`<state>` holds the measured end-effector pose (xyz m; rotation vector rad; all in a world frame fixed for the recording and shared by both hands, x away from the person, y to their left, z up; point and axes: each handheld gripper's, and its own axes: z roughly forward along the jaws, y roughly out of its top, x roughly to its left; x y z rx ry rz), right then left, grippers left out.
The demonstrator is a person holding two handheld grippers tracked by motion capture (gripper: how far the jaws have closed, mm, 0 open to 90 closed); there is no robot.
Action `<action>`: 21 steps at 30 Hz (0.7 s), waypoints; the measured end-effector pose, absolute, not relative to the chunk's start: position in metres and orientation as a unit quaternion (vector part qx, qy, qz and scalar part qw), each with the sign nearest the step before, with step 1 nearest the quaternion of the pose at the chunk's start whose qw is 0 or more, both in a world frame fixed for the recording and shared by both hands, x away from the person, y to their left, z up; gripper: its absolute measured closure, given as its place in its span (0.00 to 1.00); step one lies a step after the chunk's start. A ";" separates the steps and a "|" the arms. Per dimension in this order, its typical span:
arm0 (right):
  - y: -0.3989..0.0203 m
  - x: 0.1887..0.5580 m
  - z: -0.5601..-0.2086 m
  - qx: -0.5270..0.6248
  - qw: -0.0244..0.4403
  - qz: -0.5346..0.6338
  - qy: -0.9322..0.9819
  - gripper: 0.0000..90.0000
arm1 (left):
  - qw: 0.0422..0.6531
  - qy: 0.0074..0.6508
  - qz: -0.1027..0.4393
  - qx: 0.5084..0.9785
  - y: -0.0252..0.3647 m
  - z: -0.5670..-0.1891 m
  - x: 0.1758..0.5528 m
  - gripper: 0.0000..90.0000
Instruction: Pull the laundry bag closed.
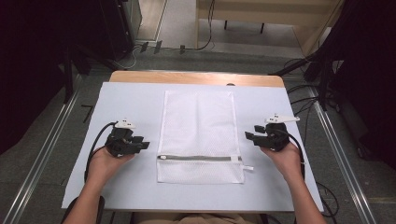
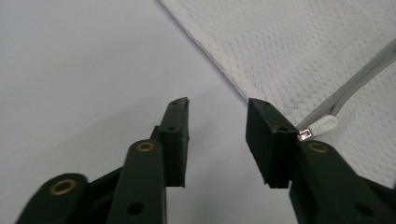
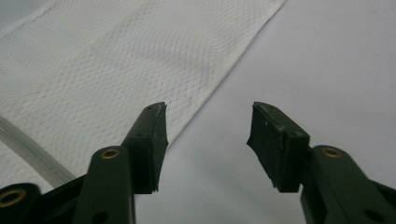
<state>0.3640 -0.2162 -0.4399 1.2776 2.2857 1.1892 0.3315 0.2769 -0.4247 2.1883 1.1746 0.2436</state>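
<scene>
The white mesh laundry bag (image 1: 198, 135) lies flat in the middle of the high view, on the pale sheet that covers the table (image 1: 121, 98), with its grey zipper (image 1: 200, 158) running across near the lower edge and the small white pull (image 2: 322, 126) at the zipper's left end. I judge that my step now is to come to the bag from both sides and take hold of it, most likely near the zipper. To do this well, I should lower each pair of tongs until one jaw can slide under the thin edge of the mesh. I should pinch only the fabric and not the sheet below, and the left side should aim just beside the pull, because the mesh is soft and will wrinkle if I push it sideways. My left tongs (image 1: 140, 142) are at the lower left of the high view, just beside the bag's left edge; the jaws are spread and hold nothing. My right tongs (image 1: 254, 133) are at the right, near the bag's right edge, also spread and empty. Both hands rest low over the table, and the tongs point inward toward the bag.
</scene>
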 end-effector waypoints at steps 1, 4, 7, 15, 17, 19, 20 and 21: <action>-0.217 0.364 -0.439 0.444 0.126 0.408 0.788 0.60 | 0.322 0.455 0.090 0.825 0.278 -0.425 0.333 0.56; -0.218 0.364 -0.438 0.455 0.118 0.406 0.784 0.62 | 0.334 0.463 0.077 0.818 0.279 -0.425 0.336 0.56; -0.218 0.363 -0.438 0.458 0.112 0.404 0.784 0.62 | 0.336 0.465 0.072 0.816 0.279 -0.426 0.337 0.56; -0.224 0.359 -0.435 0.463 0.112 0.427 0.769 0.68 | 0.324 0.439 0.074 0.835 0.275 -0.428 0.338 0.56; -0.225 0.360 -0.436 0.465 0.108 0.424 0.770 0.67 | 0.325 0.444 0.075 0.831 0.275 -0.428 0.339 0.55; -0.224 0.361 -0.438 0.468 0.108 0.409 0.776 0.66 | 0.324 0.449 0.071 0.830 0.277 -0.428 0.339 0.54; -0.223 0.361 -0.438 0.468 0.110 0.405 0.778 0.65 | 0.324 0.452 0.071 0.828 0.277 -0.429 0.339 0.53; -0.223 0.361 -0.438 0.468 0.111 0.401 0.779 0.64 | 0.323 0.451 0.066 0.830 0.277 -0.429 0.340 0.53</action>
